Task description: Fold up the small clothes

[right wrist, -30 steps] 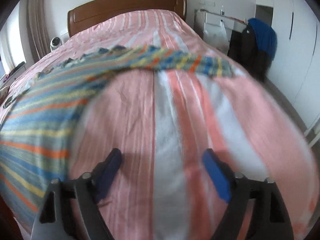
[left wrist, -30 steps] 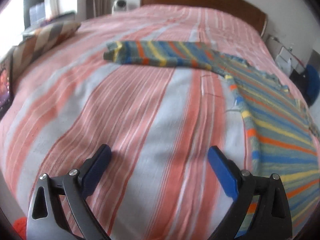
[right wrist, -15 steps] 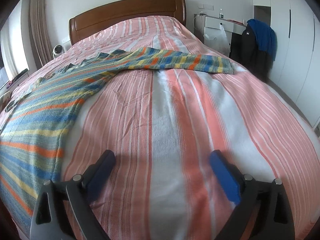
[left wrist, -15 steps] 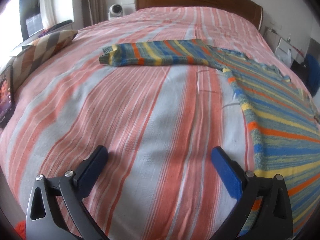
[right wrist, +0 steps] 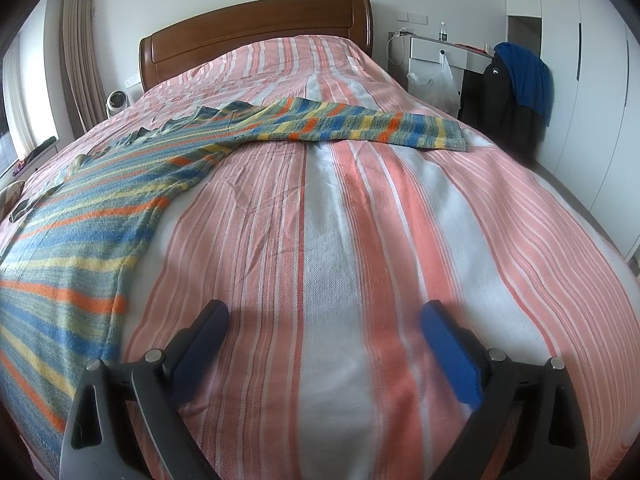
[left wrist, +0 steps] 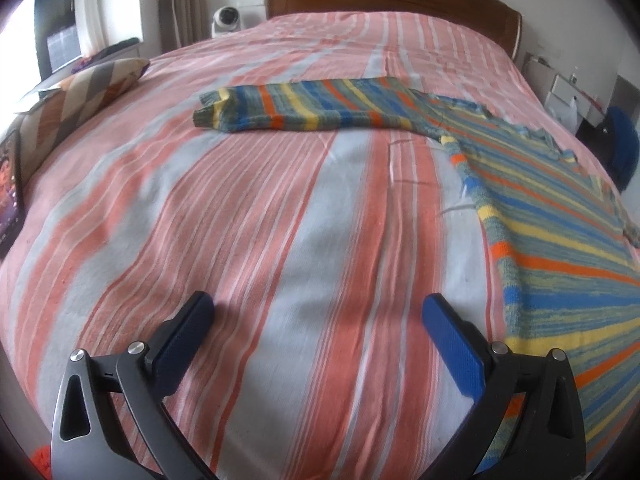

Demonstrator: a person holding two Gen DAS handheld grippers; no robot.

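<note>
A striped knit sweater in blue, yellow, orange and green lies spread flat on the bed. In the left wrist view its body is at the right and one sleeve stretches left across the bed. In the right wrist view the body is at the left and the other sleeve stretches right. My left gripper is open and empty over bare bedspread, left of the sweater's edge. My right gripper is open and empty over bare bedspread, right of the sweater's edge.
The bed has a pink, orange and white striped cover and a wooden headboard. A patterned pillow lies at its left side. A nightstand and a chair draped with dark and blue clothes stand at its right.
Both grippers have drawn back and risen a little, so more of the bed and sweater shows. Both stay open and empty. The sweater has not moved.
</note>
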